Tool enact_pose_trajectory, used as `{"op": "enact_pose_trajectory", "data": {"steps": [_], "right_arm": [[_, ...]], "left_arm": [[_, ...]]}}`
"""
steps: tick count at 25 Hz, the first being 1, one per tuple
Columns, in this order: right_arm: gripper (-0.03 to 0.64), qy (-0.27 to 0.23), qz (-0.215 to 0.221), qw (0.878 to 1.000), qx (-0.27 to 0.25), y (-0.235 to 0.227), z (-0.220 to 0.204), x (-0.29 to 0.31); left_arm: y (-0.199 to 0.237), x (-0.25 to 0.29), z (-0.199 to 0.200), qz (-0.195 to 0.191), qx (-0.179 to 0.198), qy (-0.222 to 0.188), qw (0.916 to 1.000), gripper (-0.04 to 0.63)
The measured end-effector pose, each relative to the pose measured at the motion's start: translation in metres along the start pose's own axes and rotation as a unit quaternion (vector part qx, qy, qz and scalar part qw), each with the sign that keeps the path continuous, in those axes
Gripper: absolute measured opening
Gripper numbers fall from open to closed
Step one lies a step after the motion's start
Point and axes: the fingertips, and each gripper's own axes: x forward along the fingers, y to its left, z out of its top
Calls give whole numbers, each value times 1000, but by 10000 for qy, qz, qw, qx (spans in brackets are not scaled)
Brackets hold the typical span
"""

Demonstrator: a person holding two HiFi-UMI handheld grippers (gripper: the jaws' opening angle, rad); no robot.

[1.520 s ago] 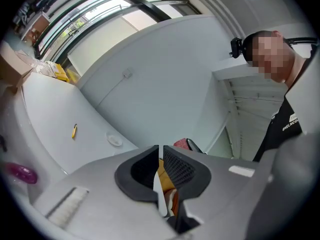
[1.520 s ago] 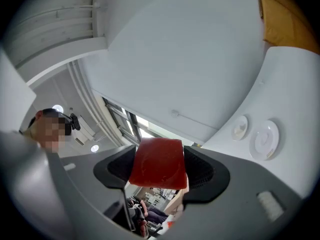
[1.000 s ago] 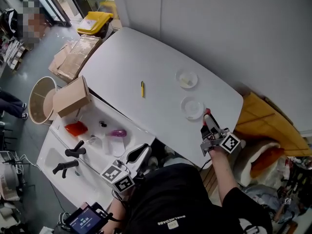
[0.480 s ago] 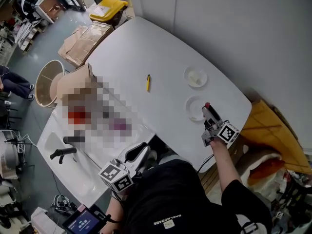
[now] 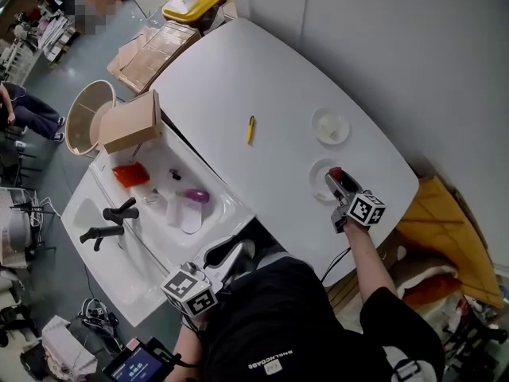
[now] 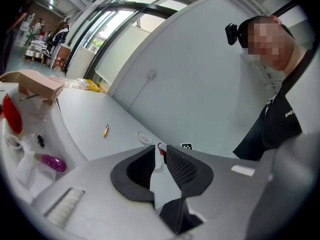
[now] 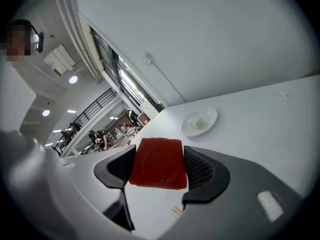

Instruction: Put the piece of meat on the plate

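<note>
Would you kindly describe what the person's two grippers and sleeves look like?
Both the left gripper and right gripper have grey bodies, black textured jaw pads and a white cube with black square markers. The person wears a black short-sleeved shirt.

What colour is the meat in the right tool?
The meat is deep red; clearest in right gripper view.

A long white table [image 5: 262, 86] with rounded corners stood against a plain pale grey wall [image 5: 413, 38]. At its near side sat a white sink unit [image 5: 139, 289] with black tap fittings [image 5: 119, 211]. An open cardboard box [image 5: 131, 122] rested at the unit's far end. The floor [image 5: 87, 58] was grey, and on it lay flattened cardboard [image 5: 151, 50], a yellow bin [image 5: 193, 2] and a round pale basket [image 5: 83, 118]. Tall windows [image 6: 107, 34] let in daylight. Round ceiling lights [image 7: 73, 79] glowed above a railed upper level [image 7: 95, 106].
</note>
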Motion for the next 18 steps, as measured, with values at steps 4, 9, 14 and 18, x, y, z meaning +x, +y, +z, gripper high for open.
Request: {"op": "enact_pose_trajectory", "data": {"steps": [4,9,14,18], "right_arm": [[302,315,-177,9991,-209,-17,-12,12],[302,583,-371,9961,-548,-30,-19,20],[302,850,-542,9904,-942,-38,-27,30],[302,987,-649,9858,-1193,-43,-33,38]], "left_arm": [[2,1,-7,81,-89,-71,9999,77],[1,-1,-10,207,-158,-76,9996,77],[8,-4,-15,272,-331,-174,9989,75],[13,-6,-15,351,-389,-207,9984,75]]}}
